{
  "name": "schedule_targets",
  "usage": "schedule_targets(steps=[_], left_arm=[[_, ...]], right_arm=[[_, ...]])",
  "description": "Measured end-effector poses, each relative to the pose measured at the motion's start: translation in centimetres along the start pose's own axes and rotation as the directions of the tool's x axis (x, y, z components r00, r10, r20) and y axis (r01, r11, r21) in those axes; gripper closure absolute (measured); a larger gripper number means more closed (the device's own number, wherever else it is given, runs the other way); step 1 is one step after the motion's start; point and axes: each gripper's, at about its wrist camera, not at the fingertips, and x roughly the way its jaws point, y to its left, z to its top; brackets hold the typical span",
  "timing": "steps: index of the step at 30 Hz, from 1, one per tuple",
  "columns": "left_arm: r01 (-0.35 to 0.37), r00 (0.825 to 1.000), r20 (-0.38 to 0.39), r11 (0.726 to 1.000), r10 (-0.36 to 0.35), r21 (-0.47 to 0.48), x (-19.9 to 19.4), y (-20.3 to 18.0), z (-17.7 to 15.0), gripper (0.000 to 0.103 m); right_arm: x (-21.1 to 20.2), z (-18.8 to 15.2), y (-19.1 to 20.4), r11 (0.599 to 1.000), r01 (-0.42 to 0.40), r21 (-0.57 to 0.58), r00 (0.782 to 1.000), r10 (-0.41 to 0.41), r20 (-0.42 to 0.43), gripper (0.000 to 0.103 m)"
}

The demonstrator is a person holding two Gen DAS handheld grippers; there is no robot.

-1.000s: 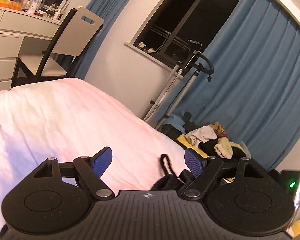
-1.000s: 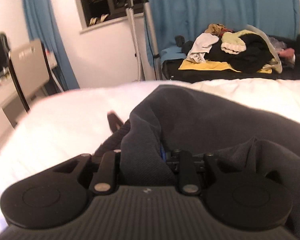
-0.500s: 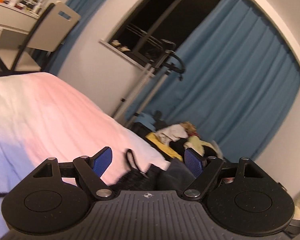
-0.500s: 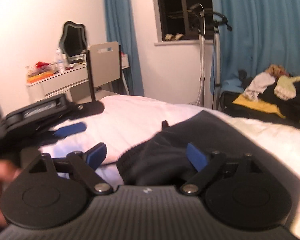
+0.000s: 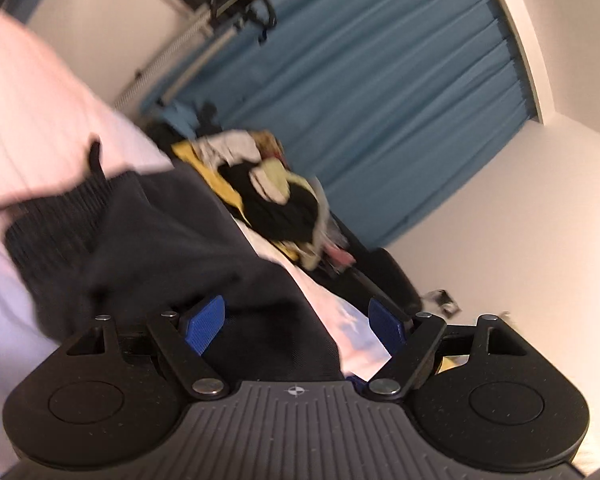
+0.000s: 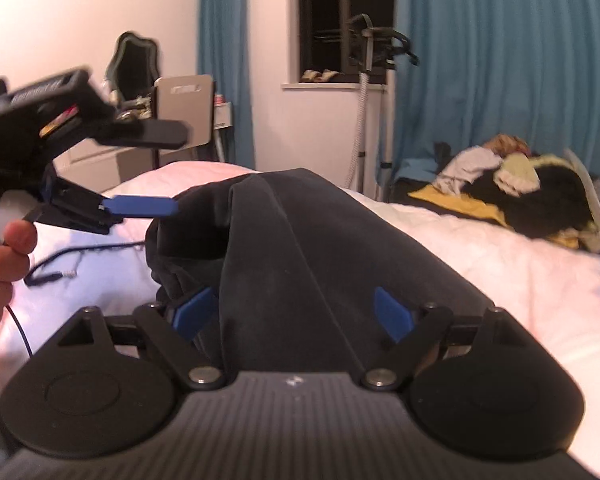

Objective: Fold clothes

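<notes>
A dark grey garment (image 6: 320,248) with a ribbed cuff (image 5: 60,220) lies bunched on the pale pink bed (image 6: 500,264). My right gripper (image 6: 294,308) sits low over it, jaws wide and closing a little. The cloth runs between its blue pads without being pressed. My left gripper (image 5: 296,316) is open at the garment's other end. Dark cloth lies under its left pad (image 5: 204,320) and bedding under the right one. The right wrist view shows the left gripper (image 6: 172,170) from the side, its blue fingertip (image 6: 140,206) at the garment's folded edge, held by a hand (image 6: 0,260).
A pile of mixed clothes (image 6: 520,192) sits beyond the bed by the blue curtain (image 6: 500,60). A garment steamer stand (image 6: 364,92), a chair (image 6: 184,108) and a dresser stand by the far wall. A thin cable (image 6: 48,268) trails on the bedding at left.
My right gripper has let go of the dark garment and opened wide, swinging left. The left gripper has swung right, and the garment now lies between its jaws.
</notes>
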Motion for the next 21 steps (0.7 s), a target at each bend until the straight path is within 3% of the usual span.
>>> schedule_targets(steps=[2, 4, 7, 11, 12, 14, 15, 16, 19, 21], left_arm=[[0.018, 1.000, 0.021, 0.998, -0.017, -0.063, 1.0, 1.4, -0.4, 0.018], [0.027, 0.999, 0.048, 0.991, -0.021, -0.130, 1.9, 3.0, -0.5, 0.015], [-0.040, 0.991, 0.115, 0.979, 0.064, -0.202, 2.2, 5.1, -0.3, 0.015], [-0.090, 0.975, 0.180, 0.972, 0.130, -0.217, 2.3, 6.5, -0.2, 0.017], [-0.109, 0.973, 0.175, 0.970, 0.148, -0.217, 2.7, 6.8, -0.1, 0.021], [-0.140, 0.968, 0.175, 0.968, 0.178, -0.207, 3.4, 7.3, 0.0, 0.046], [-0.145, 0.968, 0.176, 0.970, 0.180, -0.196, 3.7, 7.5, 0.1, 0.064], [-0.146, 0.968, 0.177, 0.972, 0.178, -0.184, 4.0, 7.6, 0.2, 0.072], [-0.060, 0.971, 0.222, 0.987, 0.093, -0.149, 3.5, 6.8, 1.0, 0.078], [-0.025, 0.970, 0.241, 0.997, 0.043, -0.075, 2.9, 5.9, 1.8, 0.079]], right_arm=[[0.7, -0.1, 0.4, 0.999, -0.019, -0.046, 0.999, 0.021, 0.025, 0.025], [1.7, -0.4, 1.1, 0.992, -0.011, -0.126, 0.999, 0.017, 0.047, 0.050], [2.8, -1.0, 2.0, 0.981, -0.053, -0.187, 0.998, 0.057, 0.019, 0.082], [2.6, -2.5, 5.6, 0.920, -0.102, -0.379, 0.994, 0.083, -0.065, 0.085], [2.5, -2.8, 6.4, 0.898, -0.096, -0.429, 0.995, 0.073, -0.069, 0.085], [2.5, -3.3, 7.4, 0.864, -0.085, -0.497, 0.996, 0.054, -0.078, 0.084], [2.5, -3.2, 7.2, 0.872, -0.081, -0.482, 0.996, 0.051, -0.076, 0.084], [2.6, -3.1, 7.0, 0.881, -0.077, -0.467, 0.996, 0.048, -0.074, 0.082], [2.6, -3.0, 6.4, 0.910, -0.060, -0.411, 0.998, 0.045, -0.046, 0.080], [2.6, -2.8, 6.5, 0.912, -0.031, -0.408, 0.999, 0.033, -0.003, 0.078]])
